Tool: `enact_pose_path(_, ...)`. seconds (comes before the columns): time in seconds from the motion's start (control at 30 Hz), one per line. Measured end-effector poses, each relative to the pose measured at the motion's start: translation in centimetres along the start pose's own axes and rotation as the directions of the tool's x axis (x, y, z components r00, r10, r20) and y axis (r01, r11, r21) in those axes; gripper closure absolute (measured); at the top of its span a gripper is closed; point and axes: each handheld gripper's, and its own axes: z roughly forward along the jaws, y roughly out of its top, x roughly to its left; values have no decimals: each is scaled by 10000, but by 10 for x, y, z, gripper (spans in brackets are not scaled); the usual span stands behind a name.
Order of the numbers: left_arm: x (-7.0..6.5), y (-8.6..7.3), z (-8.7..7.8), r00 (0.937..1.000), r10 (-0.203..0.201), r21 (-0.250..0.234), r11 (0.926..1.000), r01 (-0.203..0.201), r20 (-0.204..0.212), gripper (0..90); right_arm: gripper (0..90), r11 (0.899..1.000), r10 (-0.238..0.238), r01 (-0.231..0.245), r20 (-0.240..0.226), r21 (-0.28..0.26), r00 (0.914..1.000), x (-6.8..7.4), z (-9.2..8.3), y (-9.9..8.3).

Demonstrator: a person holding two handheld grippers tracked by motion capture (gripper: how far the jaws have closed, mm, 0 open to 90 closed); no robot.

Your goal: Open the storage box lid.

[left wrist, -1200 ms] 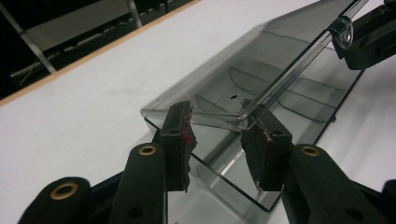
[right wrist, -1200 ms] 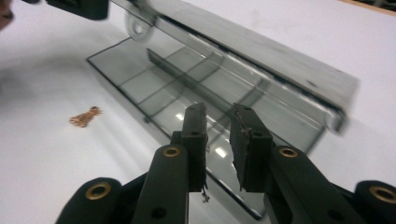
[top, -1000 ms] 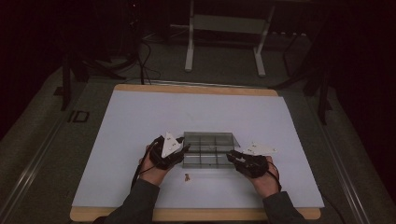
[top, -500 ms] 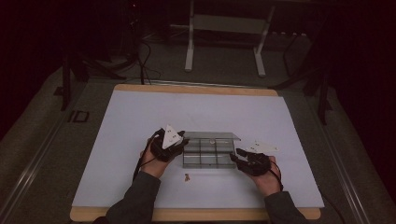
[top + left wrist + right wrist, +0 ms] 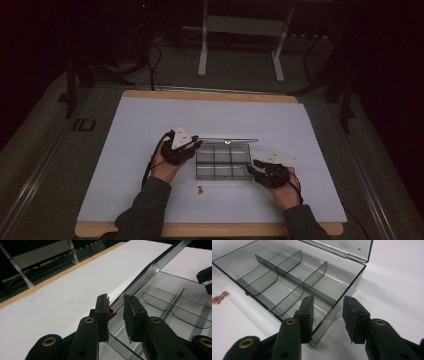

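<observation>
As the left tongs point(image 5: 116, 312) had been closing, the lid point(image 5: 150, 270) edge stood between their still-parted pads. The right tongs point(image 5: 328, 317) straddled the box point(image 5: 294, 285) corner, parted. A slipping lid could have dropped shut.

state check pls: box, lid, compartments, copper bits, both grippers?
clear box: on the white mat, open
lid: raised, tilted, its edge between the left jaws
compartments: all look empty
copper bits: loose on the mat, outside the box
left gripper: jaws closing around the lid edge, gap visible
right gripper: open, astride the box's corner wall
</observation>
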Motion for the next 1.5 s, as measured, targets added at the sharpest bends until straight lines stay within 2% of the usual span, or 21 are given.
enact_pose_path(0.1, 6, -1, 3, 9996, -172, 14, 9999, 172, 202, 761, 614, 10000, 31, -31, 15, 22, 10000, -1, 0, 0)
enact_pose_path(0.47, 16, -7, 21, 9985, -435, 539, 9977, 416, 347, 758, 614, 10000, 77, -77, -1, 55, 10000, -3, 2, -2)
enact_pose_path(0.57, 18, -7, 24, 9979, -569, 502, 9972, 552, 317, 761, 614, 10000, 72, -72, -10, 60, 10000, -4, 2, -2)
enact_pose_path(1.0, 24, -6, 34, 9973, -685, 657, 9956, 665, 278, 778, 641, 9999, -7, 9, -117, 153, 9999, -2, 4, -2)
enact_pose_path(1.5, 35, -7, 47, 9928, -1165, 744, 9907, 1141, 288, 773, 657, 9998, -26, 29, -164, 193, 9999, 0, 3, -3)
